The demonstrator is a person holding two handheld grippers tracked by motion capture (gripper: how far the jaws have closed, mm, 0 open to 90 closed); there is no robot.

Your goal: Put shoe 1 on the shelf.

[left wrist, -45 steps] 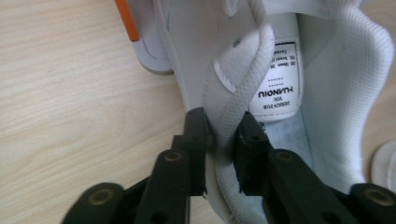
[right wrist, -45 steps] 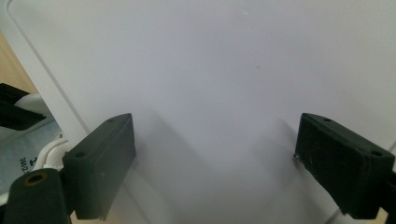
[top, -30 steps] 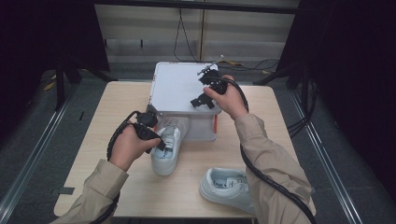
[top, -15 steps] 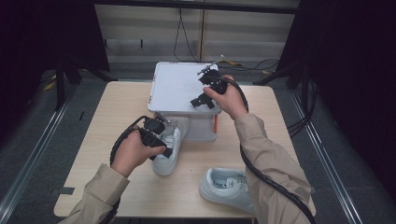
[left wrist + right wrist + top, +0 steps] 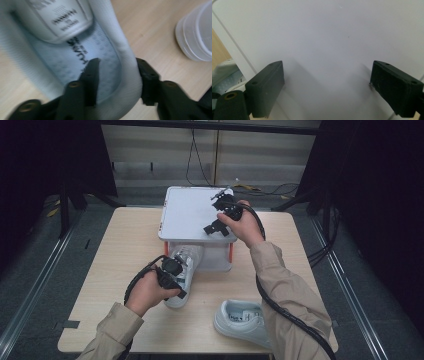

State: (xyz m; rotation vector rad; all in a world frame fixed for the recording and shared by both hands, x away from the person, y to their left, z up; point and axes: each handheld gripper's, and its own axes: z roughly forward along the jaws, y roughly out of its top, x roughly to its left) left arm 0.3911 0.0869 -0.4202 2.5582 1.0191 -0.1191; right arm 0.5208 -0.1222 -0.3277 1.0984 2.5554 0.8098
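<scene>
The left gripper [image 5: 116,72] is clenched on the heel collar of a white sneaker [image 5: 181,275]: in the left gripper view one black jaw sits inside the shoe against the pale insole and the other presses the outer side of the padded collar. In the high view this sneaker lies on the wooden tabletop [image 5: 120,255], its toe ahead of the left gripper and tucked under the white rack [image 5: 187,212] with orange legs.

The right gripper [image 5: 220,215] is released, jaws spread wide, and rests on or just above the rack's flat white top panel; the right gripper view shows that plain panel between its two jaws, and I cannot tell whether they touch it.

A second white sneaker [image 5: 240,320] lies on the tabletop near the person's right sleeve [image 5: 290,300], well behind the right gripper and to the right of the left one.
</scene>
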